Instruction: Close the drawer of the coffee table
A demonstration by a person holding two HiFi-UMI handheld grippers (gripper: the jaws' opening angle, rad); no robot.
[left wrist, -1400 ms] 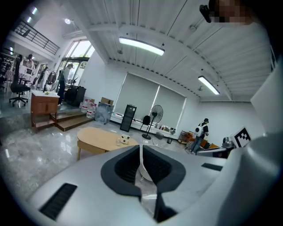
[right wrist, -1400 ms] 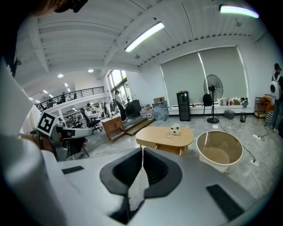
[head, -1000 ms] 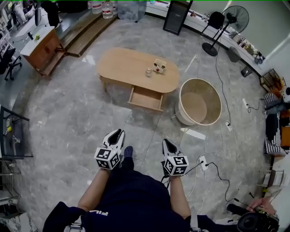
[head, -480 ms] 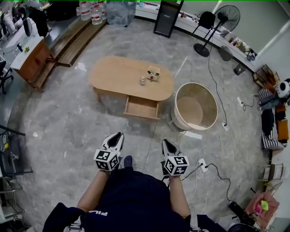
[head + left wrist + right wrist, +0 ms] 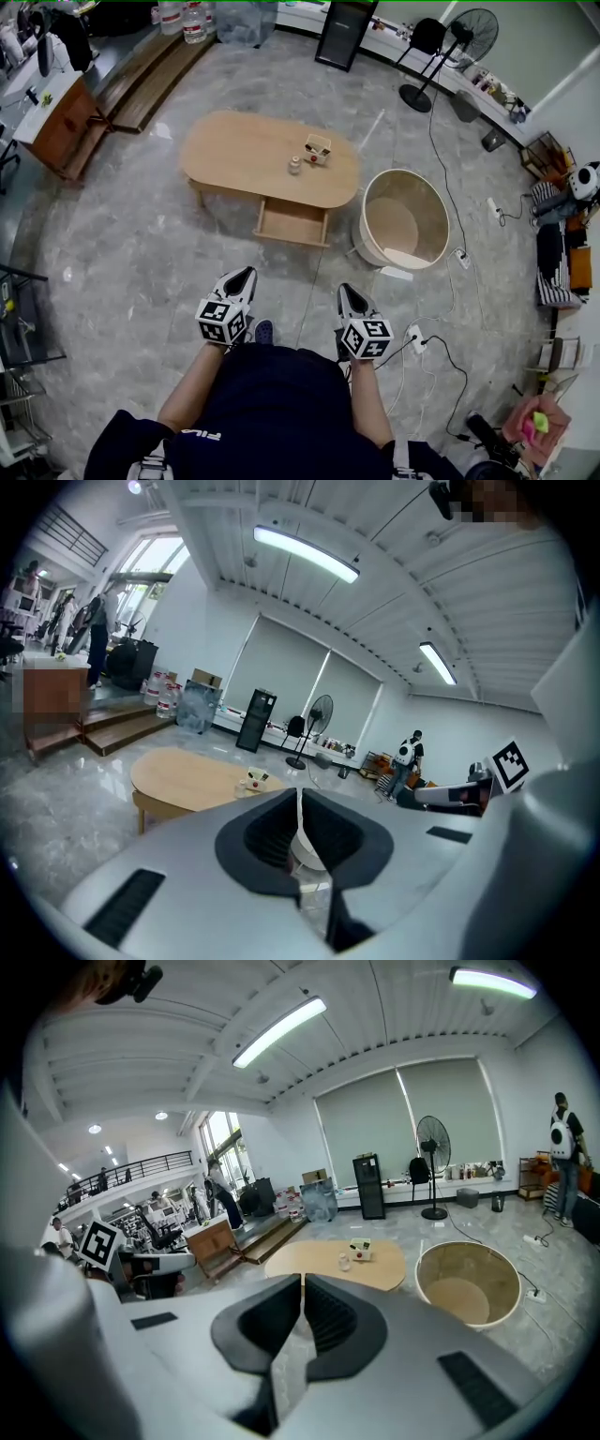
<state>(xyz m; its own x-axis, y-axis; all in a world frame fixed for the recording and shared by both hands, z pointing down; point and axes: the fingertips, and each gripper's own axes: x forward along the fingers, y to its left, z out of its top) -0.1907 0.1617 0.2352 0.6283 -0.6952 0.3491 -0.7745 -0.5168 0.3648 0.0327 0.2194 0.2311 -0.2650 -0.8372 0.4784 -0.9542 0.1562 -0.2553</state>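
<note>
We have not started the real work yet: the drawer (image 5: pixel 292 223) of the coffee table (image 5: pixel 253 155) hangs open, pulled out from the table's near edge just above the middle of the head view, and we judge that everything is left to do: walk up, reach down, and push the drawer front home. Both tools sit low in the frame, close to our body and well apart from the table, with bare floor (image 5: pixel 141 262) between. The left gripper (image 5: pixel 246 273) has its jaws pressed together with nothing between them, and its own view shows the same pair meeting edge to edge (image 5: pixel 300 808). The right gripper (image 5: pixel 345 291) is likewise pressed together and empty (image 5: pixel 302 1297). A small jar (image 5: pixel 294 166) and a box (image 5: pixel 317 147) stand on the tabletop, and a round tub (image 5: pixel 405 171) sits on the floor just right of the table. Compared with a second ago, the table has slid a little toward the left of the frame, the grippers hold much the same places and the same closed pose, and the drawer stands out as far as it did.
</note>
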